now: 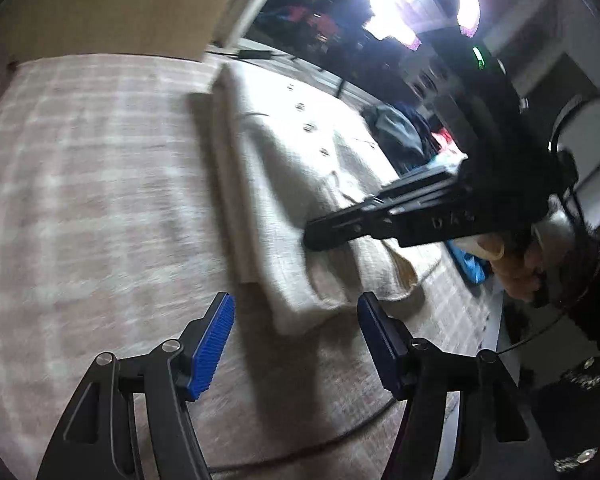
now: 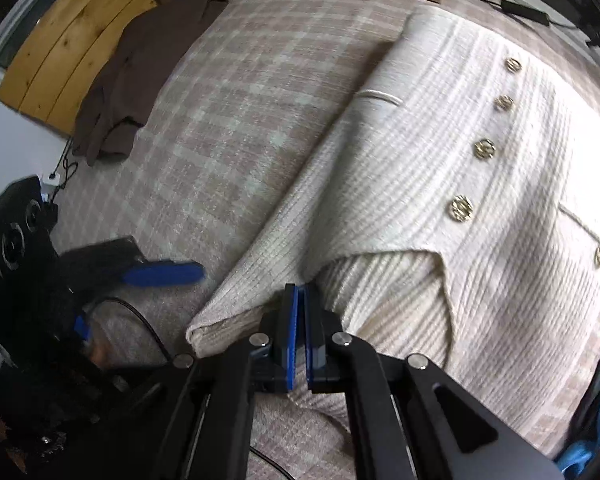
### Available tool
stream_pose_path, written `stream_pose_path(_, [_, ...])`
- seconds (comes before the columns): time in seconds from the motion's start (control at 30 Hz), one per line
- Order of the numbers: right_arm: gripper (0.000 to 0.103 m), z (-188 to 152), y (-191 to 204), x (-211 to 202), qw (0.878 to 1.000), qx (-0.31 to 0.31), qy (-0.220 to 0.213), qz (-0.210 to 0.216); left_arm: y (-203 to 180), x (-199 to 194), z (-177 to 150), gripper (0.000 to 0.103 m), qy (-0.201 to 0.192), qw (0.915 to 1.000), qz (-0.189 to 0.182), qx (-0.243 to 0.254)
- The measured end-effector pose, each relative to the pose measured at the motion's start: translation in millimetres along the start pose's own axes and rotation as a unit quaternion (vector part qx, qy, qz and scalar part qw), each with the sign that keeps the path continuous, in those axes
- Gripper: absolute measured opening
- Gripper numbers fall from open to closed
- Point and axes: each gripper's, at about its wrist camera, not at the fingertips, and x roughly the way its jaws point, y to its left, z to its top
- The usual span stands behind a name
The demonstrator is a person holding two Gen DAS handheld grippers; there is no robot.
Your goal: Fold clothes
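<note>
Plaid pink-and-white bedcover (image 2: pixel 228 92) served as the work surface, backed by a wooden headboard (image 2: pixel 64 40) at the far left corner in the right wrist view.

Cream ribbed cardigan (image 2: pixel 440 160) lay on the bedcover toward its right side, partly folded, with 1 long folded edge running diagonally. Carried 4 gold buttons (image 2: pixel 461 208) in a row down the front, plus 1 more near a pocket line at the right.

Left gripper (image 1: pixel 296 340): spread wide, blue pads (image 1: pixel 214 346) well apart, nothing between them. Hovered just above the near corner of the cardigan (image 1: pixel 292 184), apart from the cloth.

Right gripper (image 2: pixel 301 308): pads pressed together, set against the near hem of the cardigan. Could not confirm from either view whether cloth was pinched between the pads. Held by a hand (image 1: pixel 520 264) at the right edge of the bedcover.

Brown garment (image 2: pixel 132 72) lay at the far left edge of the bedcover, well apart from the cardigan. Pile of dark clothes (image 1: pixel 400 128) sat beyond the far right edge.
</note>
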Motion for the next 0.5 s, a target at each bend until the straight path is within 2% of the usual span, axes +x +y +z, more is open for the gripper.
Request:
stream_pose_path(0.07, [0.002,-1.2,-3.3,-2.5,1.0,0.008,0.002,0.005,-10.3,3.4,1.0,0.053,0.0,0.9998,-0.009,0.018])
stream_pose_path(0.17, [0.004,1.7,-8.2,-6.5,1.0,0.024,0.009,0.01,-18.9,2.9,1.5,0.053,-0.009,0.9994,-0.027,0.022])
stream_pose_path(0.23, [0.013,9.0,-8.3,-9.7,0.999,0.039,0.02,0.016,-22.1,2.0,2.4,0.053,-0.015,0.999,-0.037,0.019])
stream_pose_path(0.3, [0.033,15.6,-3.1,-12.2,0.999,0.038,0.025,0.015,-25.8,1.2,3.6,0.053,-0.024,0.9985,-0.047,0.016])
stream_pose_path(0.5, [0.035,28.2,1.9,-2.0,0.998,0.012,0.057,-0.02,-28.6,0.7,3.2,0.053,-0.02,0.9986,-0.044,0.022])
